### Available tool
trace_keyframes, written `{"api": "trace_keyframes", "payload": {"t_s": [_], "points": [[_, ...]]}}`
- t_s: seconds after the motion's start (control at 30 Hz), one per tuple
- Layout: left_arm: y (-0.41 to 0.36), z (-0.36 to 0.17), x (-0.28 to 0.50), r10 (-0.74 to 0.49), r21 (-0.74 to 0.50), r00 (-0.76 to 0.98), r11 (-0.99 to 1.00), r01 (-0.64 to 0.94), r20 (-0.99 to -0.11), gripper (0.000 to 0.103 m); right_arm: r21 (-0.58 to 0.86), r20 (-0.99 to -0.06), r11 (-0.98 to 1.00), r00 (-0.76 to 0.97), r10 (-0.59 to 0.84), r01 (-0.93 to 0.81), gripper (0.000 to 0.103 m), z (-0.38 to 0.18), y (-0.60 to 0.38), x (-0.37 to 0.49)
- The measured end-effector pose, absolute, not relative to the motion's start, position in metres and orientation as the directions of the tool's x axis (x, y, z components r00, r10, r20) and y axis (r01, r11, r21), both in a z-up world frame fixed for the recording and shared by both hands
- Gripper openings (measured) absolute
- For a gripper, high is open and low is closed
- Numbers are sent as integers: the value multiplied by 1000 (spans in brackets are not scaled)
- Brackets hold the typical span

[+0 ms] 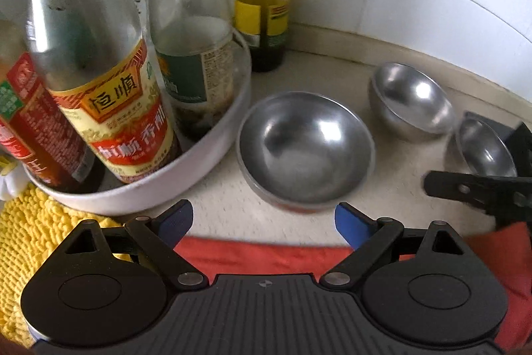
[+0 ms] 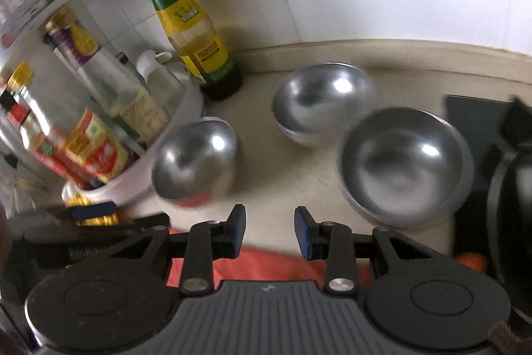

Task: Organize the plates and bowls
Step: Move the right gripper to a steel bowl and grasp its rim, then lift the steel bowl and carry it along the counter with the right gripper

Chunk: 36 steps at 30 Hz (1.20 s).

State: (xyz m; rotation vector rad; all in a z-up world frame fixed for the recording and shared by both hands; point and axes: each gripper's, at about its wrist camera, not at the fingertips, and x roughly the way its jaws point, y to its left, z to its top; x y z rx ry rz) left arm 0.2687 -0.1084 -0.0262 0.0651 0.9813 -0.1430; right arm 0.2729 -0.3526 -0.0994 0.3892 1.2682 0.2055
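Three steel bowls stand on the beige counter. In the left wrist view the nearest bowl (image 1: 306, 152) sits just ahead of my open, empty left gripper (image 1: 264, 218); a second bowl (image 1: 410, 97) is farther right and a third bowl (image 1: 483, 147) is at the right edge, behind the right gripper's finger (image 1: 478, 188). In the right wrist view the left bowl (image 2: 196, 162), the back bowl (image 2: 321, 102) and the right bowl (image 2: 404, 163) spread ahead of my right gripper (image 2: 270, 232), which is open and empty.
A white round rack (image 1: 186, 168) with several sauce bottles stands at the left. A yellow-labelled bottle (image 2: 193, 29) stands by the tiled wall. A yellow mat (image 1: 33, 242) lies front left, a red cloth (image 1: 266, 255) below the grippers, a black pan (image 2: 508, 205) at the right.
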Motion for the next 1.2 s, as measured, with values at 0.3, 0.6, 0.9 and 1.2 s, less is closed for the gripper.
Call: {"api": "trace_keyframes", "payload": {"t_s": [0.3,0.6,0.9,1.2], "points": [[-104,-29,294,-129,-78,554,990,115,-823,89,355,-914,934,229,335,47,31,-146,-323,325],[-96,-48,315,-137,-110,515,991,83,-846,73,435,-868,897,300,395,77,31,-138,-334,332],[-103,-62,326,-153,-101,478,986,134,-865,53,439,-892,897,144,429,46,19,-182,-293,350],[-131,-53,296,-219,-102,447,957,271,-867,57,445,-894,892,100,437,78,19,-161,-316,326]]}}
